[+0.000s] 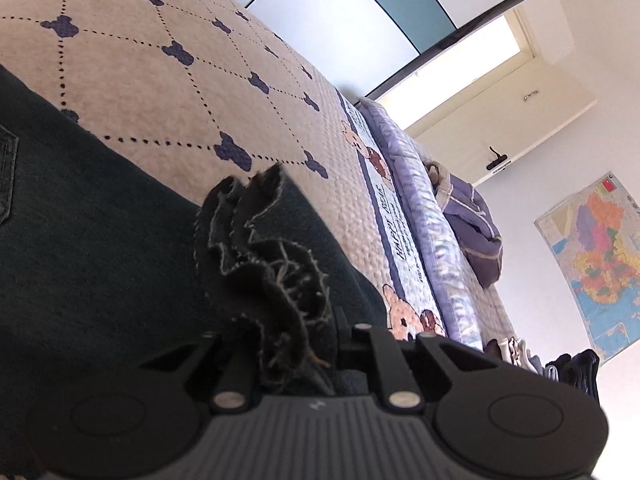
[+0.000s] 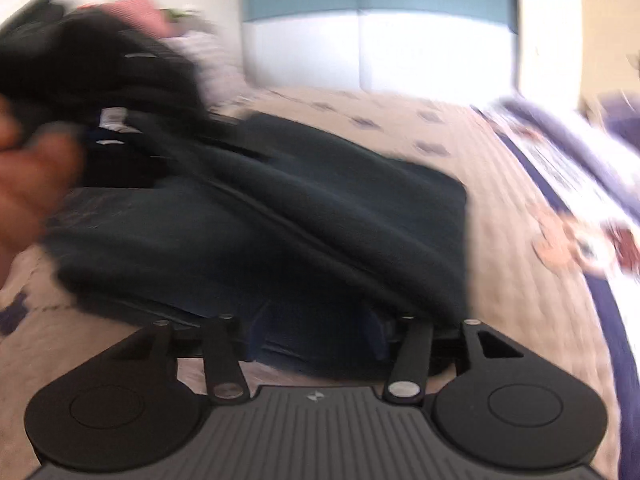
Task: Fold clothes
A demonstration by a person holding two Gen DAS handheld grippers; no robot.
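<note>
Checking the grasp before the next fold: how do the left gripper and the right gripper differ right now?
The left gripper is shut on the frayed hem of the dark jeans; the right gripper stands partly open, with dark cloth between its jaws. The left wrist view is sharp, the right wrist view blurred. Both are at the same jeans on the quilted bedspread.

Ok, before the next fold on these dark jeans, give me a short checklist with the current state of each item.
1. Left gripper shut on the frayed hem: ok.
2. Right gripper gripping the jeans: cannot tell; jaws part open, cloth between them.
3. Jeans lying flat: not ok, bunched at the far end.
4. Bedspread free beside the jeans: ok.
5. Right view sharp: not ok, blurred.
</note>
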